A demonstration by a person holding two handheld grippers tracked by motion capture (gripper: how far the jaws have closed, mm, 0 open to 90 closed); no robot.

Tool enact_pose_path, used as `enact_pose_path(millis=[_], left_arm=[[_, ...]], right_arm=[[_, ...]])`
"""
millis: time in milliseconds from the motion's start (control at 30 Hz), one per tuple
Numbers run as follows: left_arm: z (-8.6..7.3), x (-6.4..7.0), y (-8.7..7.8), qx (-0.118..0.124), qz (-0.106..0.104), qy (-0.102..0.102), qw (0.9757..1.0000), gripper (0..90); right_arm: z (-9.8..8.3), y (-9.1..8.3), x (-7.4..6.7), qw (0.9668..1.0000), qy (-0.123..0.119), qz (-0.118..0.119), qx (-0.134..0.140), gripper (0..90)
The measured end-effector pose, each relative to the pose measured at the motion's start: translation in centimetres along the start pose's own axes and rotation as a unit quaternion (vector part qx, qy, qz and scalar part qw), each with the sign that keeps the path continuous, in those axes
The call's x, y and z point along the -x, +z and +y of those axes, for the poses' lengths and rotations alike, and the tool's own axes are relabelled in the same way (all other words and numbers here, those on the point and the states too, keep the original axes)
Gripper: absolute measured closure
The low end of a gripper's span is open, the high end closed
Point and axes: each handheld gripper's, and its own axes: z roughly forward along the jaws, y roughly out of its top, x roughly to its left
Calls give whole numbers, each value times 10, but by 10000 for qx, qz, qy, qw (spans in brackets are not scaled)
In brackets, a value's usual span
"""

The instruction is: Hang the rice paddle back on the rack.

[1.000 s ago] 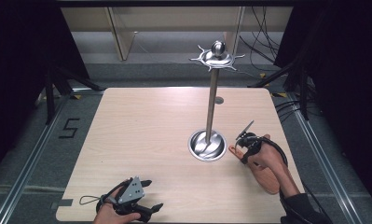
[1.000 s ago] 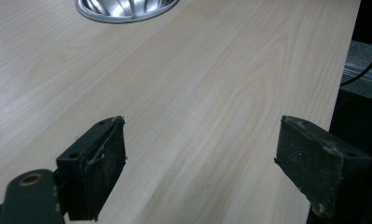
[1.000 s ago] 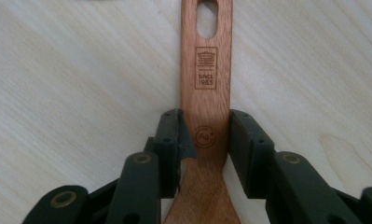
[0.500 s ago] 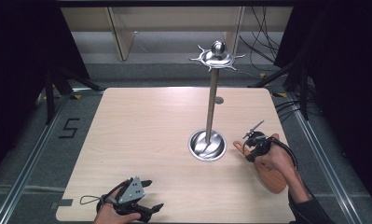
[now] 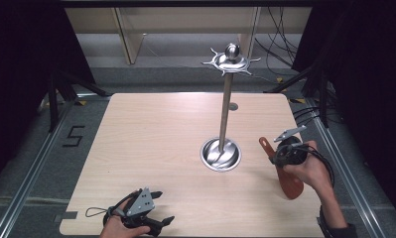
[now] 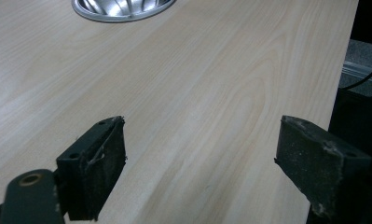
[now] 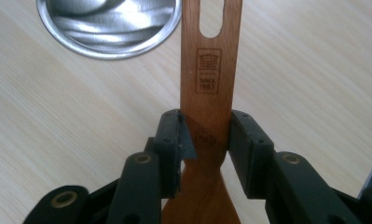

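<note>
Right gripper [image 7: 205, 135] is clamped across the flat handle of a wooden spatula [image 7: 207, 79], jaws just above where it flares into the blade, slotted end pointing toward the metal stand [image 5: 221, 153]'s base, over the table [image 5: 151, 148]. Looks light, stiff and smooth, so gripping the flat faces should stop twisting. Left gripper [image 6: 202, 168] is spread wide and empty, low at the near edge, well apart from the spatula.
</note>
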Motion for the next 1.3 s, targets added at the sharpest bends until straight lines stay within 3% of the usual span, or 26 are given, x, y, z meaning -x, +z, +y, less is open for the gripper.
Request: enact_pose_path(millis=[200, 267, 300, 333, 433, 600, 667, 700, 767, 833, 867, 967, 1000, 1100, 1167, 1200, 1233, 1267, 1300], left_arm=[[0, 0, 0, 10, -21, -20, 10000, 152], [0, 0, 0, 22, 58, 4, 10000, 152], [0, 1, 1, 47, 30, -26, 10000, 152], [0, 0, 0, 4, -21, -5, 10000, 152], [0, 0, 0, 5, -15, -19, 10000, 152], [0, 0, 0, -1, 17, 13, 10000, 152], [0, 0, 0, 0, -9, -21, 10000, 152], [0, 1, 1, 9, -12, -19, 10000, 152], [0, 0, 1, -5, -13, -8, 10000, 152], [0, 0, 0, 3, 3, -12, 10000, 152], [0, 0, 0, 13, 7, -15, 10000, 152], [0, 0, 1, -1, -18, -15, 10000, 152], [0, 0, 0, -6, -12, -17, 10000, 152], [0, 0, 0, 17, 11, 18, 10000, 152], [0, 0, 0, 7, -3, 2, 10000, 152], [0, 1, 1, 71, 52, -30, 10000, 152], [0, 1, 1, 50, 38, 3, 10000, 152], [1, -1, 0, -66, 13, 51, 10000, 152], [0, 1, 1, 7, -25, -17, 10000, 152]], right_arm=[[-8, -12, 2, 9990, 4, -36, 452, 671], [-10, -16, 3, 9988, 112, -5, 470, 671], [-11, -18, 5, 9988, 33, -44, 493, 671], [-12, -18, 4, 9982, 139, -6, 587, 671], [-13, -25, 6, 9981, 137, -21, 593, 671], [-15, -35, 12, 9955, 89, -88, 943, 671], [-15, -40, 10, 9940, 307, -27, 1047, 671], [-15, -41, 13, 9941, 114, -36, 1074, 671], [-15, -45, 11, 9925, 250, -11, 1199, 671], [-13, -48, 13, 9912, 143, -10, 1316, 670], [-13, -51, 11, 9912, 239, 5, 1299, 670], [-11, -55, 10, 9891, 253, -9, 1451, 671], [-8, -60, 13, 9875, 147, 51, 1568, 670], [-4, -67, 8, 9832, 330, 8, 1797, 670], [-3, -69, 10, 9817, 226, 17, 1892, 670], [0, -73, 7, 9788, 324, 56, 2022, 670], [1, -73, 7, 9763, 255, -1, 2150, 670], [2, -76, 6, 9770, 299, 26, 2109, 670], [3, -77, 5, 9757, 312, 47, 2170, 670]])
